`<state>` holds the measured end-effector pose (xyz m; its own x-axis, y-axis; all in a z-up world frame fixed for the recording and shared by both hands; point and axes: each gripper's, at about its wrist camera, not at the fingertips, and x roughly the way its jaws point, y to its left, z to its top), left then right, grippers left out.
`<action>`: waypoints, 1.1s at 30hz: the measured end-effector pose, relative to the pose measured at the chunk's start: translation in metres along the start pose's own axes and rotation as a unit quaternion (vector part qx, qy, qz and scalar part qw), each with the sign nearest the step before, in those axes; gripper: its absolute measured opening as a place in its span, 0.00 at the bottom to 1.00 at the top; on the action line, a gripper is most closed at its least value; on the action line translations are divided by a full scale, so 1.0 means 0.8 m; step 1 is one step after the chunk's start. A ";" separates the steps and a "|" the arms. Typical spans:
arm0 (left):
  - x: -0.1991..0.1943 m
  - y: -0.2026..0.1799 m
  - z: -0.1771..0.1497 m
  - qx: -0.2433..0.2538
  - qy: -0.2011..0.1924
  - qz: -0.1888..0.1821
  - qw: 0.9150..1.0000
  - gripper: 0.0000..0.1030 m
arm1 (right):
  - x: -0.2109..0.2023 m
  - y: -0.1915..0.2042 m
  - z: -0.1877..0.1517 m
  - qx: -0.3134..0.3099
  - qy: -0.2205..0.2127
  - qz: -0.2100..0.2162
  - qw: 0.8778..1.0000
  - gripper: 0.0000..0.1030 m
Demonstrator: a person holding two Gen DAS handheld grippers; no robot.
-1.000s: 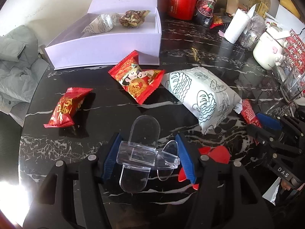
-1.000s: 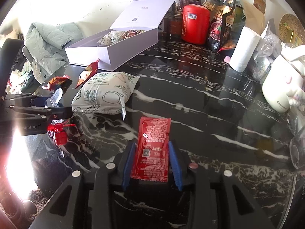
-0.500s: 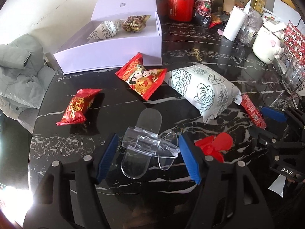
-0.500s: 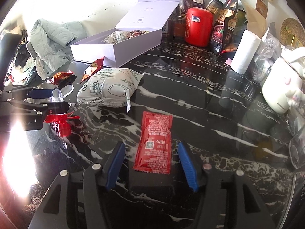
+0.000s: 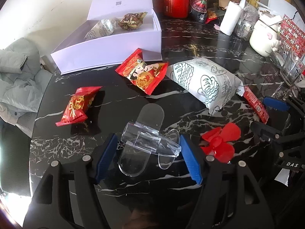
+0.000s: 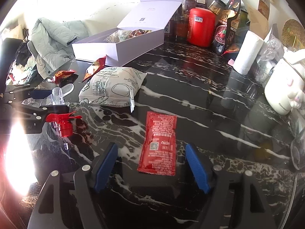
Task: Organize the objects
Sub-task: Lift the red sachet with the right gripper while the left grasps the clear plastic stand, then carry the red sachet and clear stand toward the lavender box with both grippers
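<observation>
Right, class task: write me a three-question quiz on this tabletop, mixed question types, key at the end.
1. True or false: the right gripper is clamped on the ketchup sachet.
2. Multiple choice: what lies between the left gripper's blue pads? A) red propeller B) clear plastic clip C) white noodle pack
3. Fill in: inside the white box lie ___ wrapped snacks.

Key
1. False: its jaws have just been opening, and the sachet lies flat on the table, untouched.
2. B, the clear plastic clip.
3. Two.
</observation>
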<state>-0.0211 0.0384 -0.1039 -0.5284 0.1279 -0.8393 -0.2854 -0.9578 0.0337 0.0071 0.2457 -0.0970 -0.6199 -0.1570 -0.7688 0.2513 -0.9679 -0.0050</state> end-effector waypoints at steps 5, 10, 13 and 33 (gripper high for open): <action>0.006 0.006 0.001 -0.015 -0.006 -0.018 1.000 0.72 | 0.001 0.002 0.000 0.001 -0.003 -0.001 1.000 0.73; 0.006 0.004 0.003 -0.010 -0.009 -0.020 1.000 0.63 | 0.002 0.004 0.001 -0.003 -0.008 0.007 1.000 0.63; 0.005 0.002 0.005 -0.007 -0.004 -0.021 1.000 0.57 | 0.002 0.004 0.002 -0.002 -0.011 0.006 1.000 0.45; -0.020 -0.002 0.021 -0.009 -0.024 -0.017 1.000 0.57 | -0.009 -0.008 0.009 0.032 -0.025 0.012 0.999 0.23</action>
<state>-0.0256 0.0419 -0.0813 -0.5566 0.1718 -0.8128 -0.2886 -0.9574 -0.0047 0.0045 0.2518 -0.0870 -0.6510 -0.1886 -0.7352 0.2193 -0.9741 0.0557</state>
